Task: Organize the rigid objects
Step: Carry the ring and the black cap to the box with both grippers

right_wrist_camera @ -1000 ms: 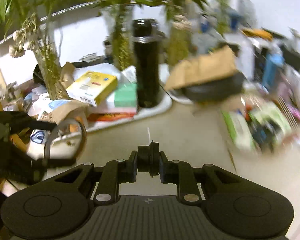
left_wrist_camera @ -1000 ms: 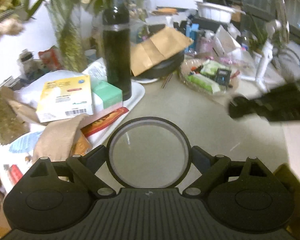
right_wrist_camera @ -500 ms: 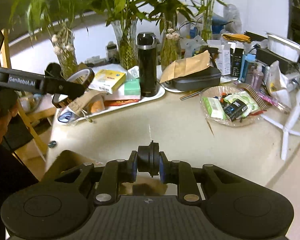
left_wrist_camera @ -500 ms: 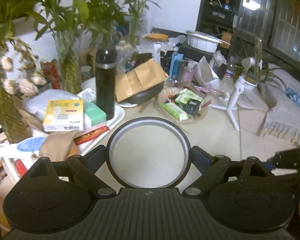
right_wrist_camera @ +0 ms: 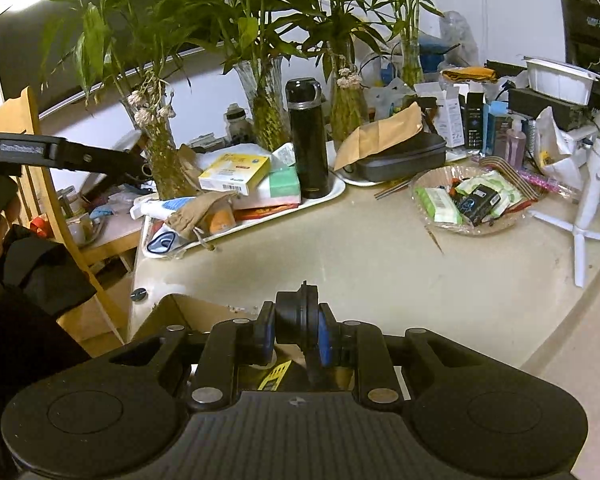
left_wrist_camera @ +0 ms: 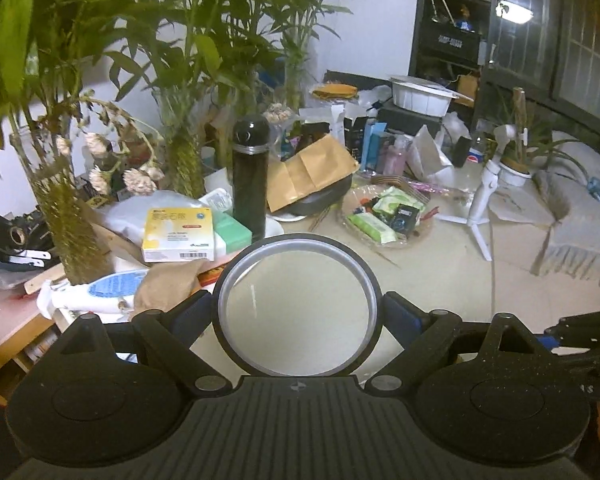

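Two things are gripped: a clear round lid (left_wrist_camera: 297, 307) with a black rim sits pinched between the widely spread left gripper (left_wrist_camera: 297, 316), while the right gripper (right_wrist_camera: 299, 330) clamps a small black disc (right_wrist_camera: 300, 314) above the beige table (right_wrist_camera: 380, 264) near a white tray (right_wrist_camera: 332, 194)

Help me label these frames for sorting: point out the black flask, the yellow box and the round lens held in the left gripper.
black flask (right_wrist_camera: 309, 148), right wrist view, mid body.
yellow box (left_wrist_camera: 179, 232), left wrist view, top face.
round lens (left_wrist_camera: 297, 307), left wrist view, glass centre.
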Demonstrator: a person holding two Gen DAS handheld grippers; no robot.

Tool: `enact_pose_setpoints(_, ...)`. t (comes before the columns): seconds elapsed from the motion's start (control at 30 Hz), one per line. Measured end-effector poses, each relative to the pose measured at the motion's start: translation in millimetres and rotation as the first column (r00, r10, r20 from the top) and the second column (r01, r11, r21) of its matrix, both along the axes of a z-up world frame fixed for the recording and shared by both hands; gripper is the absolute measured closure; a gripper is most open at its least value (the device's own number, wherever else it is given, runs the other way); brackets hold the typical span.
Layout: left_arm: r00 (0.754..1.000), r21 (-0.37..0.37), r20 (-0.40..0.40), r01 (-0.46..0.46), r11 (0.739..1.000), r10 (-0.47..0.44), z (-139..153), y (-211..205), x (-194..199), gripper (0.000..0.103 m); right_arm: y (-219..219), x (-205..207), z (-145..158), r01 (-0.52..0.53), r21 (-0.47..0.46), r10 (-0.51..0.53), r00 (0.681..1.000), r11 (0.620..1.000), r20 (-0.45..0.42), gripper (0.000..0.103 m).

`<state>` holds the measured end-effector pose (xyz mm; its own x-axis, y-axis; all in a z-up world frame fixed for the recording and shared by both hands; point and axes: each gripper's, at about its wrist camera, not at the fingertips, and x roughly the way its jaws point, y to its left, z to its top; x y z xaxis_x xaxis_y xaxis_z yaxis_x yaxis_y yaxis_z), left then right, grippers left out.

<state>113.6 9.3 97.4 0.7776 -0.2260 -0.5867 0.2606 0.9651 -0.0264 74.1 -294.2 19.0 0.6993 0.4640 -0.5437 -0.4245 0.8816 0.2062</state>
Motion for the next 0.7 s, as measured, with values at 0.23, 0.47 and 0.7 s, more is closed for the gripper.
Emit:
enact_pose_setpoints(0.23,0.999,0.027,0.013,0.037,0.999,-0.038,-4.8,0.1,-11.7,0.011,-0.8,-6.2,0.4,-0.004,0.002,0.004,1.0,1.0,-0.008,0.079)
enact_pose_setpoints(0.47,0.994,0.062,0.021,0.102,0.993,-0.104,-19.1,-11.4,-21.4,0.011,-8.3,-9.2,-1.0,0.014,0.013,-0.014,0.999,1.0,-0.033,0.079)
enact_pose_setpoints(0.7,0.988,0.107,0.008,0.152,0.983,-0.153,-39.9,-22.2,-32.1,0.011,-4.1,-9.5,1.9,-0.008,0.009,0.008,0.999,1.0,-0.033,0.079)
